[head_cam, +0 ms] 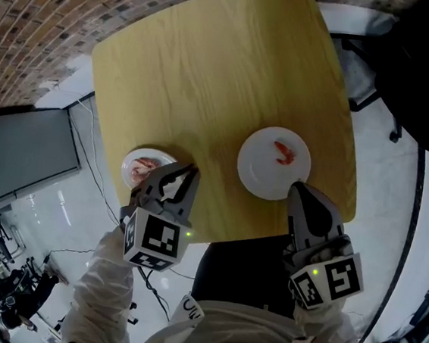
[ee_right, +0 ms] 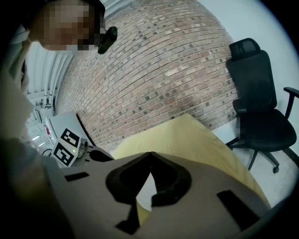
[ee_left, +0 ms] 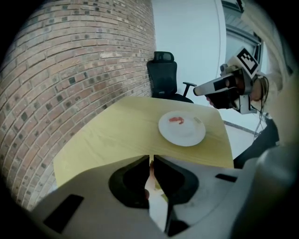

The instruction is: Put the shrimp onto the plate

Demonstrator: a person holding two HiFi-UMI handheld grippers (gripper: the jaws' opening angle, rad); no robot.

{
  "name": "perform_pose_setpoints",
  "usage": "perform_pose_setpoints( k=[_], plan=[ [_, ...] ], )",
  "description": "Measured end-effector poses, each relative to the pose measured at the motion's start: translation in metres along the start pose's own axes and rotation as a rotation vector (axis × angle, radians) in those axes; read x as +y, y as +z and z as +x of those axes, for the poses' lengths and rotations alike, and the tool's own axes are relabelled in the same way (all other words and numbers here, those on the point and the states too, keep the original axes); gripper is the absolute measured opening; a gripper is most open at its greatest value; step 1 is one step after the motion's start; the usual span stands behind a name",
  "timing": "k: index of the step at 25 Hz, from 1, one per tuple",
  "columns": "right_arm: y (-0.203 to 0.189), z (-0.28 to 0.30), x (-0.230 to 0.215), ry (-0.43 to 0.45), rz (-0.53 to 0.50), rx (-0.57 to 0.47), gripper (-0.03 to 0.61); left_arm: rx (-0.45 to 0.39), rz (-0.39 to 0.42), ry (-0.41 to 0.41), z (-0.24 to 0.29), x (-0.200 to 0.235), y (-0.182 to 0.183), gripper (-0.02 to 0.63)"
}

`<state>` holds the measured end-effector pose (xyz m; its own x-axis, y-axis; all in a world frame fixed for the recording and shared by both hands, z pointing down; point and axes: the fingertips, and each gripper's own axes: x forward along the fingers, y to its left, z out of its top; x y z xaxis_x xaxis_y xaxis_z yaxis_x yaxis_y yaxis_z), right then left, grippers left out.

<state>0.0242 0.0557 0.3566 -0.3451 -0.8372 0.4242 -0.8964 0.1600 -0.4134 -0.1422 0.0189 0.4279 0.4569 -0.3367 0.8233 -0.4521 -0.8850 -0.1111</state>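
Observation:
On the yellow table (head_cam: 209, 75) a small white plate (head_cam: 140, 164) at the near left holds pink shrimp (head_cam: 146, 166). A larger white plate (head_cam: 260, 172) to the right carries one shrimp (head_cam: 283, 153); the plate (ee_left: 182, 130) and its shrimp (ee_left: 176, 120) also show in the left gripper view. My left gripper (head_cam: 180, 173) hovers at the small plate's right edge. Its jaws stand nearly together, with a pinkish shrimp (ee_left: 149, 173) pinched in the narrow gap of the gripper (ee_left: 151, 161). My right gripper (head_cam: 298, 189) sits at the large plate's near rim, its tips (ee_right: 149, 163) touching with nothing held.
A brick wall (ee_left: 70, 70) runs along the table's far left. A black office chair (ee_left: 164, 77) stands beyond the far end, and another chair (head_cam: 418, 82) is at the right. A dark panel (head_cam: 18, 154) and cables lie on the floor at the left.

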Motion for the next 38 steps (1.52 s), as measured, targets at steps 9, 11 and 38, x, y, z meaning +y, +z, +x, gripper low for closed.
perform_pose_setpoints(
  k=[9,11,38],
  plan=[
    [0.007,-0.031,-0.049,-0.054,0.04,-0.021,0.024,-0.029,0.07,-0.004,0.043,-0.036,0.062,0.037],
    [0.009,-0.039,-0.06,-0.068,0.05,-0.028,0.025,-0.027,0.089,-0.012,0.051,-0.043,0.076,0.037],
    [0.014,-0.071,-0.126,-0.088,0.1,-0.042,0.024,0.052,0.291,-0.016,0.11,-0.086,0.108,0.038]
  ],
)
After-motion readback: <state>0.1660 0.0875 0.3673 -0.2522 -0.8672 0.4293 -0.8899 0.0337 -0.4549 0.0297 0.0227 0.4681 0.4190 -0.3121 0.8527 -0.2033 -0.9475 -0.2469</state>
